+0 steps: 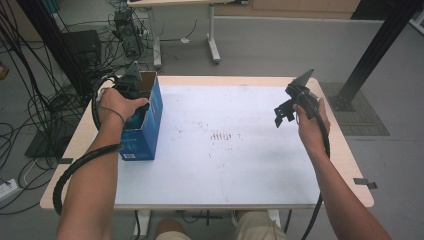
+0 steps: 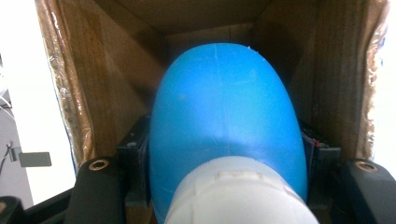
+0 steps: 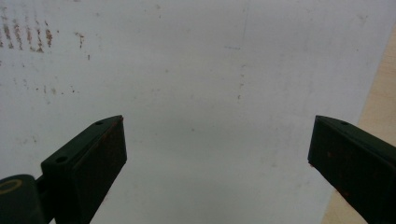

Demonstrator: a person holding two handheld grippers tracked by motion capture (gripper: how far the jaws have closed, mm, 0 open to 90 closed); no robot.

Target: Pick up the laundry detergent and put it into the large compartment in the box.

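White table top (image 1: pixel 240 165) bears cardboard box (image 1: pixel 150 125) walling blue bottle (image 2: pixel 224 121).

Blue box (image 1: pixel 145 125) at table (image 1: pixel 240 190) 9 o'clock edge only obstacle. Blue bottle (image 2: pixel 224 121) crowds box interior, cardboard walls close at 3 and 9 o'clock. Table centre through 3 o'clock open for passage.

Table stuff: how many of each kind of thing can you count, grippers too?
Blue boxes: 1
Blue bottles with a white cap: 1, inside the box, clamped by the left gripper
Grippers: 2, the left one and the right gripper, which is open over the table
Total: 4
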